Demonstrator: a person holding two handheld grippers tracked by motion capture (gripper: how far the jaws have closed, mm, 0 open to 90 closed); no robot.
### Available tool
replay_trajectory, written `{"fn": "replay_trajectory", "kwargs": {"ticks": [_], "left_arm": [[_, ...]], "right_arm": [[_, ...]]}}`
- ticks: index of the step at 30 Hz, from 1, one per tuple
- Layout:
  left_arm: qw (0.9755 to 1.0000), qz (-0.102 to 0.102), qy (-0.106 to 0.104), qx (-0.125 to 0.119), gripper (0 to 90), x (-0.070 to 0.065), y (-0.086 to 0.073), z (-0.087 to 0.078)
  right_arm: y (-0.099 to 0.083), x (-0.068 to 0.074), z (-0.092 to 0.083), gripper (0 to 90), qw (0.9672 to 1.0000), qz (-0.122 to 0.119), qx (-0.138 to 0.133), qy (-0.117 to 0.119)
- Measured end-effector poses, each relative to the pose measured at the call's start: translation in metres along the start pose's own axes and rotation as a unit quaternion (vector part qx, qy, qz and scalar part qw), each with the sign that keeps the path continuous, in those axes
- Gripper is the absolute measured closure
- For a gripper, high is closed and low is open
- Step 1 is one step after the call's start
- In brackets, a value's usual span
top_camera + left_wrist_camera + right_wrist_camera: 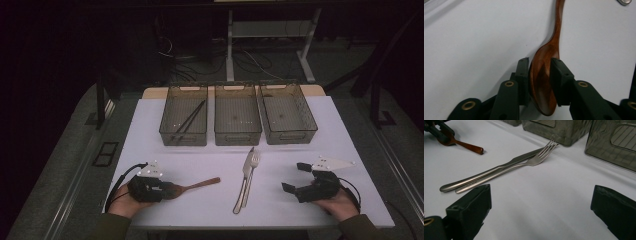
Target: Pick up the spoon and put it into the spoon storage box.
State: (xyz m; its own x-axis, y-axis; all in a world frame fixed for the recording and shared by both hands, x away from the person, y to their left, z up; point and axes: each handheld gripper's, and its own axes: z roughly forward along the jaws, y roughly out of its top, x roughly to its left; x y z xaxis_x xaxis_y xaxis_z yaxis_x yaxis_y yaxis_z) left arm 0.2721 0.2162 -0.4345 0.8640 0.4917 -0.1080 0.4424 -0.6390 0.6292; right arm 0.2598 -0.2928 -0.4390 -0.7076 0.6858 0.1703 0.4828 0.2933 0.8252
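While left gripper (pixel 539 75) clamps glossy wooden spoon (pixel 544 82) bowl, right gripper (pixel 541 212) gapes empty over smooth white table (pixel 549 195).

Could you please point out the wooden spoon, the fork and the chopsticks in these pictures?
wooden spoon (pixel 541 82), left gripper view, on its bowl.
fork (pixel 537 158), right gripper view, at the base of its tines.
chopsticks (pixel 191 119), high view, mid-length, in the leftmost bin.

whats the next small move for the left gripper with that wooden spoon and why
Probably lift it a little: the left gripper has its pads against both sides of the wooden spoon bowl, which lies on the white table.
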Motion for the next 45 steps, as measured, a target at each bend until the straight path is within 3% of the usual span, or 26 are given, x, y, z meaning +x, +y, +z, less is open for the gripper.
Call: {"fn": "replay_trajectory", "kwargs": {"ticks": [3, 8, 18, 30, 45], "left_arm": [[1.0, -0.005, -0.004, -0.004, 74.7, -0.002, 0.001, -0.002], [0.9998, 0.005, -0.015, -0.009, 81.5, -0.002, 0.003, -0.005], [1.0, 0.002, 0.004, -0.007, 81.9, -0.006, 0.008, -0.004], [0.9987, -0.009, 0.019, -0.048, 82.0, -0.008, 0.016, -0.007], [0.9964, -0.01, 0.033, -0.077, 82.0, -0.005, 0.032, -0.004]], "right_arm": [[0.0, 0.0, 0.0, 2.7, 1.0, 0.0, 0.0, 0.0], [0.0, 0.0, 0.0, 2.7, 1.0, 0.0, 0.0, 0.0], [0.0, 0.0, 0.0, 2.7, 1.0, 0.0, 0.0, 0.001], [0.0, 0.0, 0.001, 2.7, 1.0, -0.001, 0.001, 0.001], [0.0, 0.0, 0.002, 2.7, 1.0, -0.002, 0.004, 0.001]]}}
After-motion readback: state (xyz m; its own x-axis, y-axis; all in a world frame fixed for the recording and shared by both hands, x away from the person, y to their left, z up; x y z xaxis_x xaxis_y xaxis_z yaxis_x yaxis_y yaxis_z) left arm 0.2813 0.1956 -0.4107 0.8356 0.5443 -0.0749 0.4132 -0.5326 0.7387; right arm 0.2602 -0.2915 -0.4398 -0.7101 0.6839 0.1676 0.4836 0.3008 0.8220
